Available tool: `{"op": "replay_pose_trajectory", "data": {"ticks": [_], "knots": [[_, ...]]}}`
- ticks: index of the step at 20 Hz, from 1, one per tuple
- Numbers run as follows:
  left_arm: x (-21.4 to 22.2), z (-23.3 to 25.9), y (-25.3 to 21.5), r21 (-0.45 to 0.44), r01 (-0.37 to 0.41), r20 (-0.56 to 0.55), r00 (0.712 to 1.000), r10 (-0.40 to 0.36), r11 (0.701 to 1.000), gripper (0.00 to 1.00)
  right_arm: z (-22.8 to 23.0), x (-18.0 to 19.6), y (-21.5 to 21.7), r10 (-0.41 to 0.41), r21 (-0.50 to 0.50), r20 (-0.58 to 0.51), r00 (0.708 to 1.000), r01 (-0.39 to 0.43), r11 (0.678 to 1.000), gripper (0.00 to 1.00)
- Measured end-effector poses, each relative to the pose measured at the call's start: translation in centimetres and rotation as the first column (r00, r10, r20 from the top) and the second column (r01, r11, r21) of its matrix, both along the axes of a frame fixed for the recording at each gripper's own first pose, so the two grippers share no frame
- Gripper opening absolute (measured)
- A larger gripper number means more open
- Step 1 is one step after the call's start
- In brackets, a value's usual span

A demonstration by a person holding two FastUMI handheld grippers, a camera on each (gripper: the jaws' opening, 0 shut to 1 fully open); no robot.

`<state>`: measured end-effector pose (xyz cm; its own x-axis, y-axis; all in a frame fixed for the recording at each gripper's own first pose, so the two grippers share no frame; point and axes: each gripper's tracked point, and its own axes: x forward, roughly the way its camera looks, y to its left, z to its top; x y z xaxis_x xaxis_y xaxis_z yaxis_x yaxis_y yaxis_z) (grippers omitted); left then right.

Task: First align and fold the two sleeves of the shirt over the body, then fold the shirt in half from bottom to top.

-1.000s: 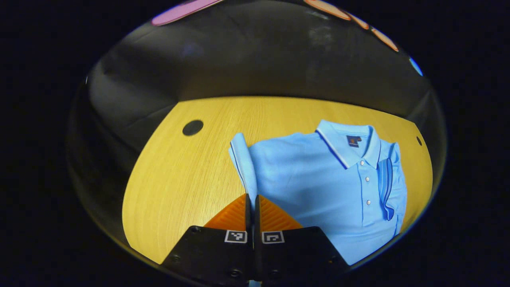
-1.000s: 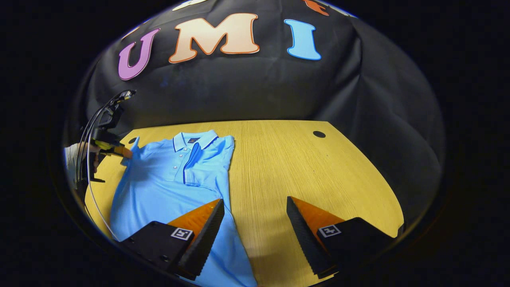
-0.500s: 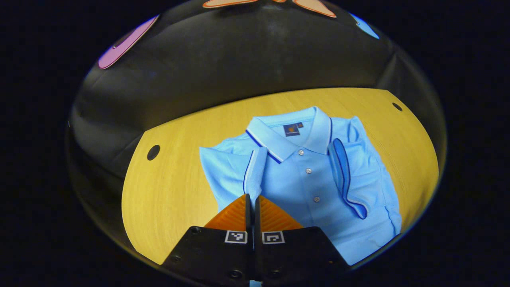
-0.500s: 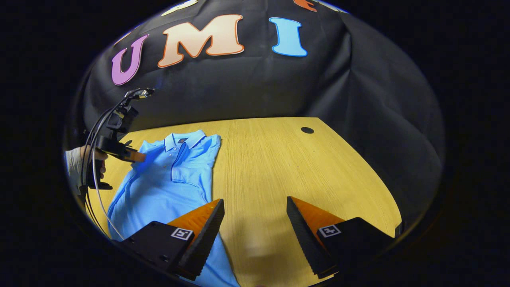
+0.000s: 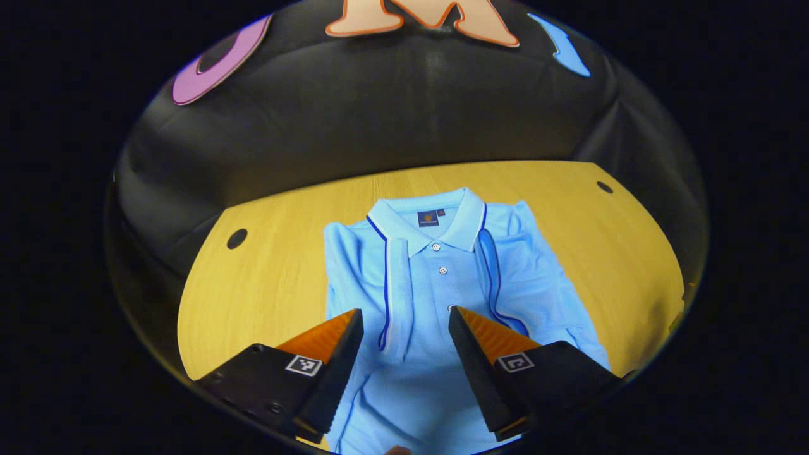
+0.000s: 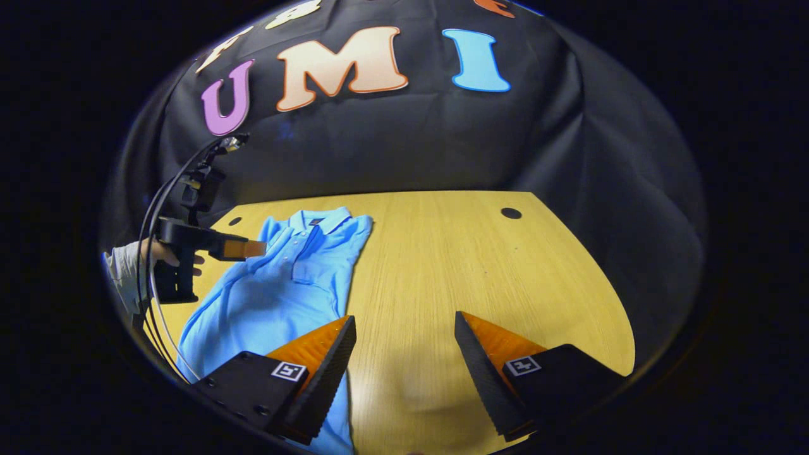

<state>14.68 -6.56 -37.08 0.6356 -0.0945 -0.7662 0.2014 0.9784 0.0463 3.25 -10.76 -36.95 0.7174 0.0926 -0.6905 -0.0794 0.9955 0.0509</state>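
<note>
From my left gripper view, taking the light blue polo shirt (image 5: 436, 297) as my marker, I see a dark round hole (image 5: 237, 238) in the yellow wooden table (image 5: 272, 278) well off to the shirt's left. The shirt lies flat on the table, collar (image 5: 430, 218) toward the black booth wall, front up, buttons showing. Its left-hand sleeve (image 5: 395, 284) is folded over the body, the dark-trimmed edge running down beside the placket; the right-hand sleeve (image 5: 505, 278) is folded in likewise on the other side. My left gripper (image 5: 404, 328) hangs above the lower part of the shirt's body with its fingers spread apart, holding nothing. Another small hole (image 5: 605, 187) sits past the shirt's right shoulder. In my right gripper view, a hand (image 6: 165, 253) at the far left holds the left gripper (image 6: 243, 248) over the shirt (image 6: 272, 291) near its collar end. To the shirt's right is bare table (image 6: 480, 265), and my right gripper (image 6: 404, 354) hovers there, released and wide open, one finger (image 6: 322, 360) overlapping the shirt's hem edge in the picture, the other over wood. A hole (image 6: 510, 213) lies farther right.
</note>
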Motion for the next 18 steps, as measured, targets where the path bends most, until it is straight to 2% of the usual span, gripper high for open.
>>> {"op": "replay_pose_trajectory", "data": {"ticks": [1, 2, 8, 14, 15, 17, 18], "knots": [[-1.5, 1.4, 0.5, -0.012, -0.001, 0.024, 1.0, 0.001, 1.0, 0.91, 0.0, -0.6, 0.4, 0.03, 0.008, -0.006, 1.0, -0.03, 1.0, 0.98], [-3.1, 2.3, 1.0, -0.027, -0.005, 0.04, 0.999, 0.006, 1.0, 0.92, -0.1, -1.3, 0.7, 0.054, 0.007, -0.014, 0.998, -0.054, 0.999, 0.98], [-15.2, 4.9, 5.6, -0.062, -0.055, 0.063, 0.996, 0.059, 0.997, 0.91, 1.1, -6.8, 4.9, 0.109, 0.043, -0.022, 0.994, -0.107, 0.993, 0.98], [-25.9, 3.5, 9.5, -0.064, -0.027, 0.011, 1.0, 0.028, 0.998, 0.91, 0.9, -14.1, 9.2, 0.168, 0.015, -0.069, 0.983, -0.167, 0.986, 0.99], [-27.3, 3.1, 9.9, -0.066, -0.024, -0.002, 1.0, 0.024, 0.998, 0.91, 0.7, -15.2, 9.9, 0.18, 0.016, -0.077, 0.981, -0.179, 0.984, 0.94], [-29.8, 2.4, 10.3, -0.074, -0.017, -0.032, 0.999, 0.015, 0.997, 0.91, 0.0, -17.4, 10.1, 0.198, -0.017, -0.107, 0.974, -0.201, 0.979, 0.99], [-30.8, 2.0, 10.1, -0.081, -0.005, -0.045, 0.999, 0.001, 0.997, 0.92, -0.6, -18.3, 9.9, 0.201, -0.042, -0.128, 0.971, -0.208, 0.977, 0.94]]}}
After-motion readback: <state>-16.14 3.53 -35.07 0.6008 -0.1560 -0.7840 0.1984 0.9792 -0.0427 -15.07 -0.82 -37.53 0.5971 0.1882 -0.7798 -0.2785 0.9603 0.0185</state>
